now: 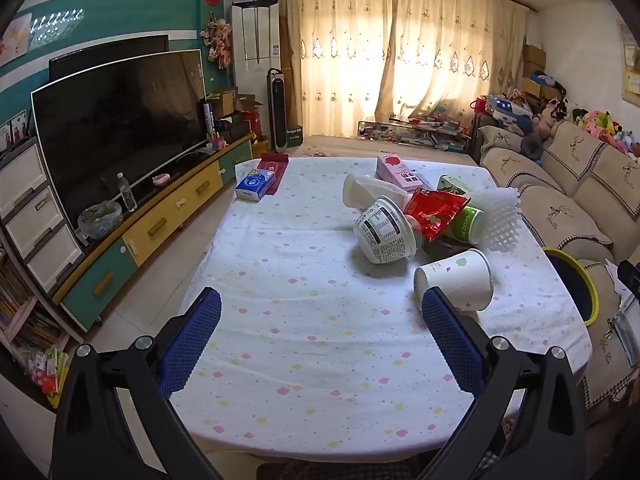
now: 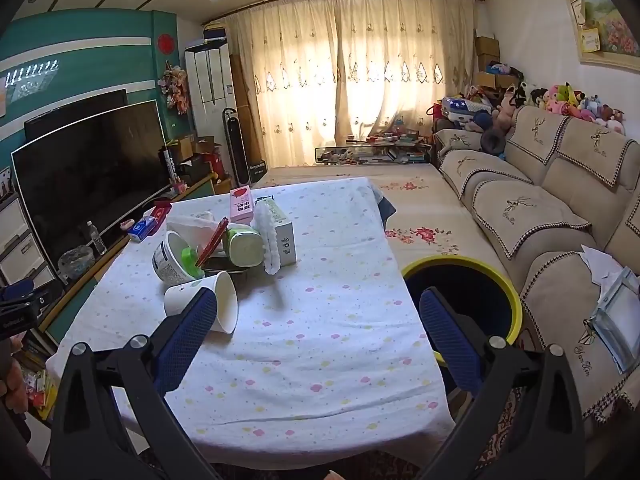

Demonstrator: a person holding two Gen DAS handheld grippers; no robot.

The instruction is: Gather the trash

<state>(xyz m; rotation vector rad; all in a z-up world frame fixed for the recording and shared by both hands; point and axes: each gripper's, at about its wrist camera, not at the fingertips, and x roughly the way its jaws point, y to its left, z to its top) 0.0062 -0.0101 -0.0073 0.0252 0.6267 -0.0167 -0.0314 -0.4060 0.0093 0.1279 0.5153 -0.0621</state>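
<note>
A heap of trash lies on the cloth-covered table. A white paper cup lies on its side nearest me, also seen as the paper cup in the right wrist view. Behind it are a white noodle bowl, a red snack bag, a green cup, white foam netting and a pink carton. My left gripper hangs open above the near table, empty. My right gripper is open and empty too. A yellow-rimmed bin stands at the table's right.
A blue tissue pack and a red box lie at the table's far left. A TV on a low cabinet lines the left wall. A sofa runs along the right. The other gripper's edge shows at left.
</note>
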